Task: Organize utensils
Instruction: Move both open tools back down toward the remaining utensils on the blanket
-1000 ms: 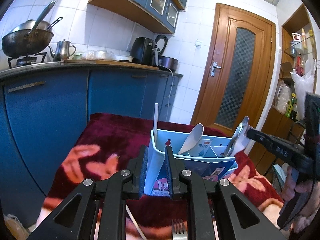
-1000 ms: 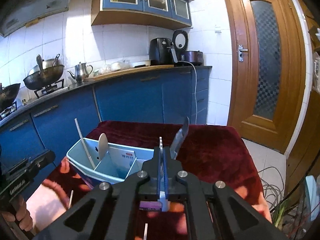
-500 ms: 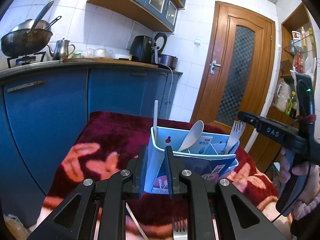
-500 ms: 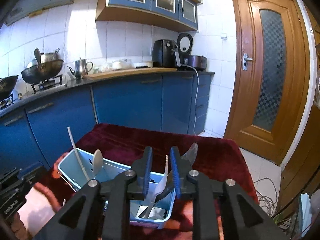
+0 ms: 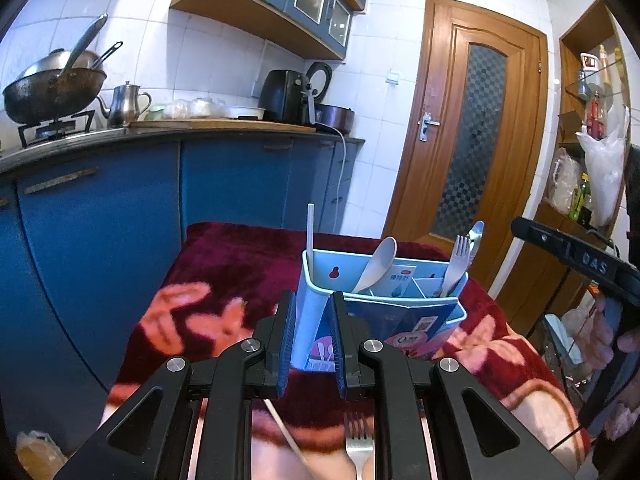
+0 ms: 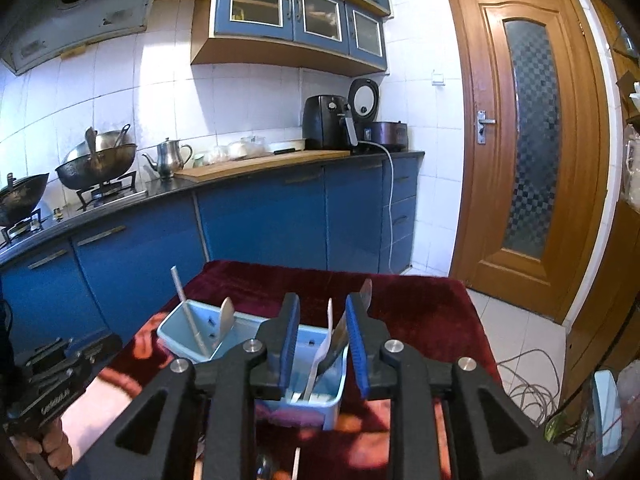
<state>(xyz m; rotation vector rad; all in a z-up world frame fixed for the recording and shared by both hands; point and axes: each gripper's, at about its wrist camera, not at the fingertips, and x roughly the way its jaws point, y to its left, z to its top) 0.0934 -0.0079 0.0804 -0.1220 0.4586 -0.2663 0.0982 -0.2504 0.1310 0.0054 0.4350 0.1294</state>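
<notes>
One fork [image 5: 456, 264] has just been let go into the blue caddy [image 5: 400, 312], as the right gripper [image 6: 322, 340] has been opening and now holds nothing. The caddy's corner is clamped by the left gripper [image 5: 312, 336], and another fork [image 5: 360, 440] on the blanket remains to be sorted.

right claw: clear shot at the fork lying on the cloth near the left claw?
Probably yes. The right claw is open and empty above the caddy. The loose fork lies flat on the cloth, but right under the left claw, which grips the caddy's corner, so approach is tight.
</notes>
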